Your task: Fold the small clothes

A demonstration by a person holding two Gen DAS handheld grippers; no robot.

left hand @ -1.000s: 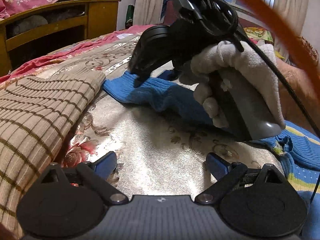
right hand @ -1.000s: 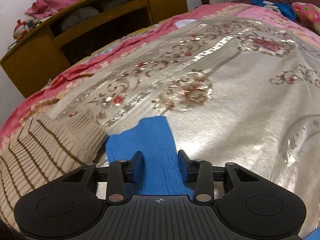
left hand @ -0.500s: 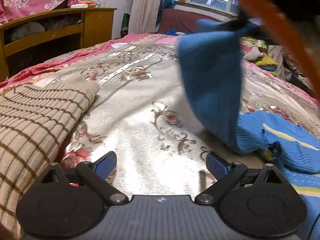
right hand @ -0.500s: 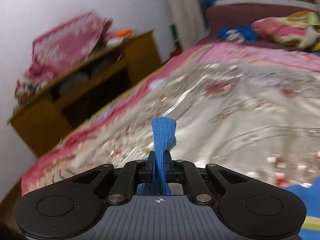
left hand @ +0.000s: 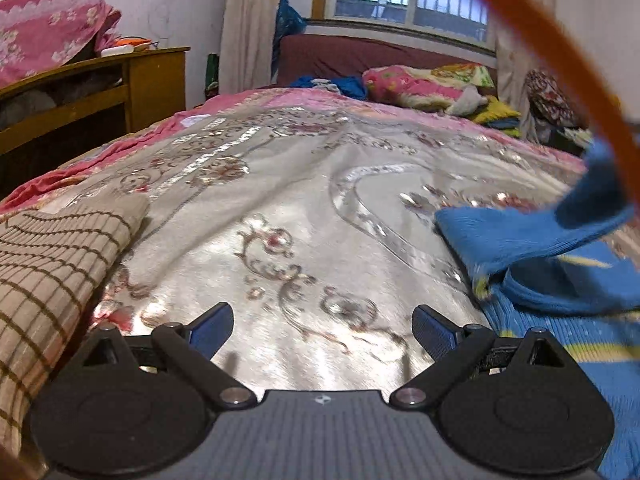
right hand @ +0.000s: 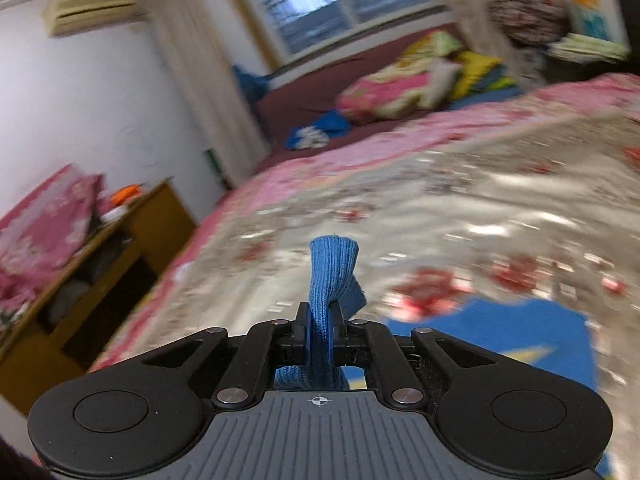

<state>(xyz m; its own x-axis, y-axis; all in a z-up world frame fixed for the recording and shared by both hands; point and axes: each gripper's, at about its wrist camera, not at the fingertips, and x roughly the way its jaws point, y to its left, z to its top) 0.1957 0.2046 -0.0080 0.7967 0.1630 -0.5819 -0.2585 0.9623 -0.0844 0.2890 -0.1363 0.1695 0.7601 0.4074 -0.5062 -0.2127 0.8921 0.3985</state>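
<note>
A blue knit garment with yellow stripes [left hand: 560,304] lies at the right of the bed. Its sleeve [left hand: 516,236] is lifted and stretches over the body toward the upper right edge. In the right wrist view my right gripper [right hand: 321,320] is shut on the blue sleeve end [right hand: 330,268], which stands up between the pads above the bed; the garment's body [right hand: 508,340] lies below. My left gripper [left hand: 322,326] hovers open over the silver floral bedspread [left hand: 304,208], nothing between its blue pads.
A folded tan checked sweater [left hand: 52,264] lies at the left of the bed. A wooden cabinet [left hand: 92,96] stands at the far left. Pillows and clothes [left hand: 424,84] pile up by the window. An orange cable [left hand: 560,64] crosses the upper right.
My right gripper closed on the sleeve end, lifted it off the bed and carried it fast to the right over the garment. The left gripper stayed open and drifted slightly.
</note>
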